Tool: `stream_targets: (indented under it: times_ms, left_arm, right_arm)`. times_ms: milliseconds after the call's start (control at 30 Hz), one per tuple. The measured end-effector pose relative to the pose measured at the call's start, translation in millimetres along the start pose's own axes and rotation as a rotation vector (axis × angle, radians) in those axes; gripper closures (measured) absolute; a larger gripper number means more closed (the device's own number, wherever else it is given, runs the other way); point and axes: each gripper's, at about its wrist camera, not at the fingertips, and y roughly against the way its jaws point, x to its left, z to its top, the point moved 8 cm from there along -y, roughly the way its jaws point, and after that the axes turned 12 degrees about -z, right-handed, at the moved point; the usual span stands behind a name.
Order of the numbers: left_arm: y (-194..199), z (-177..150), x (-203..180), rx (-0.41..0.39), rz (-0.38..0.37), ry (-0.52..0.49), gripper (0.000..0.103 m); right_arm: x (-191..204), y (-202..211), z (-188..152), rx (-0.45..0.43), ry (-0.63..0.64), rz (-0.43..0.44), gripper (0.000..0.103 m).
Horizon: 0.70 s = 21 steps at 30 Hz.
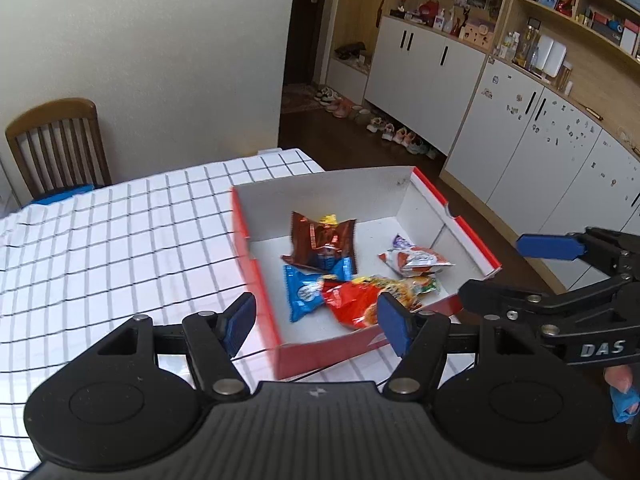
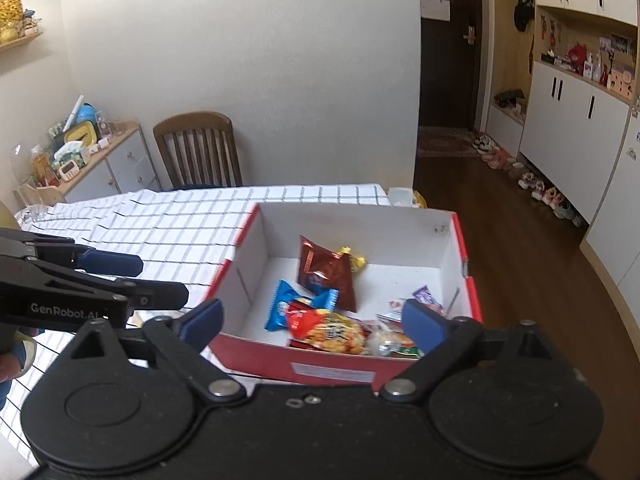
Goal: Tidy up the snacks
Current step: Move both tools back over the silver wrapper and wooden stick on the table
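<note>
Both grippers are held with jaws spread wide and nothing pinched between them. The left gripper [image 1: 318, 322] is poised over the near left corner of the red box [image 1: 262, 276], which sits on the checked tablecloth [image 1: 120, 248]. The right gripper [image 2: 312, 322] is aimed across the box's near wall [image 2: 332, 372].

All visible snacks are already inside the box. Straight ahead of the right jaws and just beyond the wall, the red-orange packet [image 2: 330, 330] is seen, its long axis lying across the gap rather than along the fingers. From the left jaws it lies ahead and toward the right finger. The blue packet [image 1: 302, 292] sits nearest the left jaws, with the brown packet [image 1: 320, 246] farther ahead. A pale wrapped snack [image 1: 416, 260], possibly two overlapping, lies nearer the right gripper.

No loose snack is seen on the cloth, so the sorting is judged nearly finished.
</note>
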Motion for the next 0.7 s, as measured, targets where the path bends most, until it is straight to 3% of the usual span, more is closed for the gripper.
stream_targets:
  times_ms: [100, 200, 500, 700]
  left_arm:
    - [15, -6, 10, -0.011, 0.007, -0.011, 0.036]
    - [29, -13, 23, -0.029, 0.013, -0.011, 0.024]
    - [66, -35, 64, -0.046, 0.029, 0.015, 0.019]
    - [72, -56, 110, -0.027, 0.057, 0.103, 0.019]
  right_arm:
    - [18, 9, -1, -0.017, 0.01, 0.016, 0.004]
    - [39, 16, -2, -0.031, 0.018, 0.041, 0.002]
    - [101, 26, -4, -0.055, 0.048, 0.127, 0.0]
    - [134, 17, -1, -0.033, 0.067, 0.155, 0.0]
